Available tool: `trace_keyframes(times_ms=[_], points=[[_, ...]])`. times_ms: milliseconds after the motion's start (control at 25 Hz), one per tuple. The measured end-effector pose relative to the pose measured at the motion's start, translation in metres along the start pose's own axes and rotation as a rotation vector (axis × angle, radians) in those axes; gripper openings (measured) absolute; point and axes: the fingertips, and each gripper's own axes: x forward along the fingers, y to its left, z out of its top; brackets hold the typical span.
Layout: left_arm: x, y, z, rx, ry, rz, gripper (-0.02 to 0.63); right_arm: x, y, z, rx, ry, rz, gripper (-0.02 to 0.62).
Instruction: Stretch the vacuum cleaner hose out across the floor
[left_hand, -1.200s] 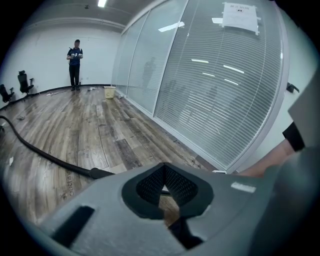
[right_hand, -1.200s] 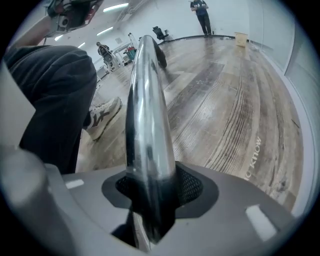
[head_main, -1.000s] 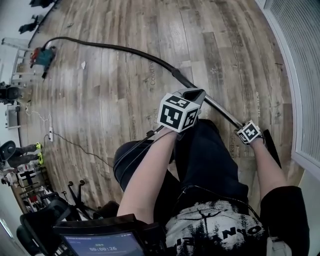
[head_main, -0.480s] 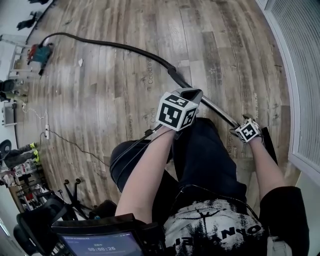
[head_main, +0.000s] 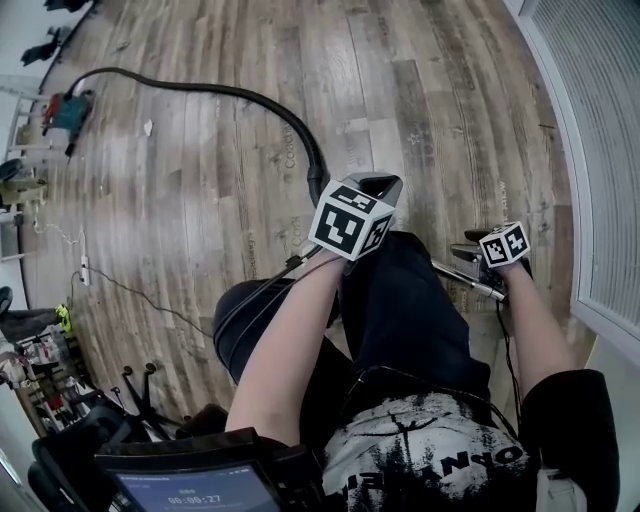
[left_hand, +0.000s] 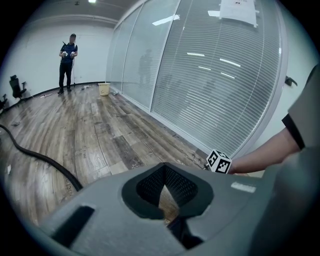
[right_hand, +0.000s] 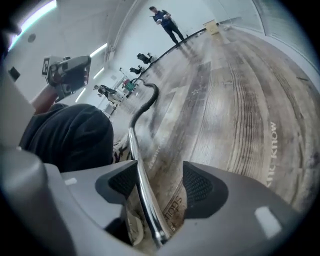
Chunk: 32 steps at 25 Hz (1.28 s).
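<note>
the left gripper (left_hand: 165, 187) has its jaws closed together with nothing between them, raised above the person's knee. the right gripper (right_hand: 155, 185) is low beside the person's leg. its jaws stand apart and have just been closing. the metal tube (right_hand: 143, 195) of the vacuum runs between them, against the left pad and clear of the right pad.

the black hose (head_main: 250, 98) lies on the wood floor (head_main: 200, 220). it starts at the vacuum cleaner (head_main: 62, 110) near the left wall, runs across the boards and bends down towards the left gripper, where it goes out of sight.

the glass wall with blinds (head_main: 600, 150) runs along the right edge, near the right gripper. clutter and a thin cable (head_main: 140, 290) line the left edge. between those two sides the boards ahead of the hose are open floor. at the far end stand another person (left_hand: 66, 52) and a bucket (left_hand: 104, 89), well apart from the hose.
</note>
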Motion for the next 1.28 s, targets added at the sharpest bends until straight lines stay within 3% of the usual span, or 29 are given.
trace_keyframes(times_ms=[120,280,440,600,880,1040,1280], points=[[0.002,0.010,-0.001,-0.011,0.003,-0.006,0.000,0.000,-0.005,0.013,0.052,-0.038,-0.009,0.199],[0.002,0.010,-0.002,-0.021,0.001,-0.010,0.000,-0.003,-0.002,0.016,0.098,-0.092,-0.011,0.007],[-0.001,0.010,-0.006,-0.016,0.000,-0.002,0.000,-0.002,0.024,0.031,0.052,-0.135,0.055,0.005],[-0.004,0.014,-0.001,-0.018,-0.025,0.005,0.000,-0.006,0.032,0.053,-0.017,-0.188,0.048,0.005],[-0.012,0.019,0.010,0.002,-0.071,0.034,0.000,-0.060,0.068,0.122,-0.238,-0.462,-0.015,0.005],[-0.022,0.016,0.030,0.016,-0.146,0.046,0.000,-0.105,0.095,0.160,-0.378,-0.611,-0.060,0.005],[-0.029,0.019,0.049,0.044,-0.227,0.057,0.000,-0.141,0.116,0.196,-0.461,-0.736,-0.076,0.005]])
